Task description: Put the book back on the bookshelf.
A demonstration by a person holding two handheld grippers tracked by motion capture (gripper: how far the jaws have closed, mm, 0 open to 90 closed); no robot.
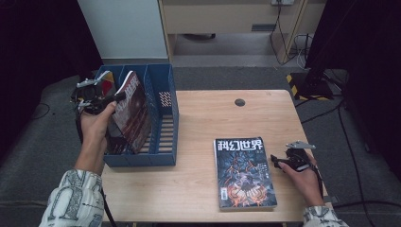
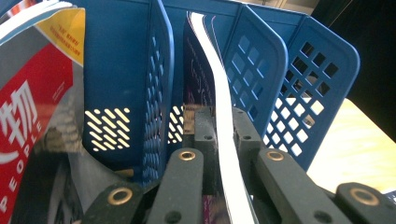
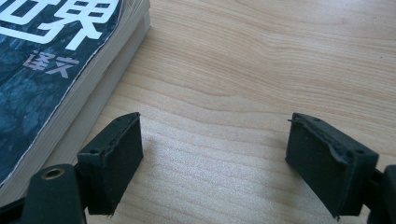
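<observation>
The magazine (image 1: 134,111) in hand stands tilted in the middle slot of the blue rack (image 1: 166,124), its dark red cover facing right and its top edge leaning left above the dividers. The left gripper (image 1: 111,100) is clamped on its upper left edge, jaws nearly together on the thin block of pages. In the left gripper view the white page edge (image 2: 223,130) runs up between the two black jaws, with a blue divider (image 2: 156,88) on one side and a lattice-holed divider (image 2: 261,74) on the other. Another magazine (image 2: 28,121), red with white lettering, stands in the neighbouring slot beside the first divider.

The rack sits at the table's (image 1: 198,184) left end, its back wall toward the far side, its slatted floor showing in the right slot.

A second dark magazine (image 1: 244,172), with large white characters across its top, lies flat on the wood well to the right of the rack, near the front edge. The right gripper (image 1: 278,161) rests just beside its right edge, jaws wide apart and holding nothing. In the right gripper view both pads (image 3: 114,161) hover low over bare wood, the stacked pages of the flat magazine (image 3: 51,70) close by on the left.

A round hole (image 1: 239,102) marks the tabletop near its far edge.
</observation>
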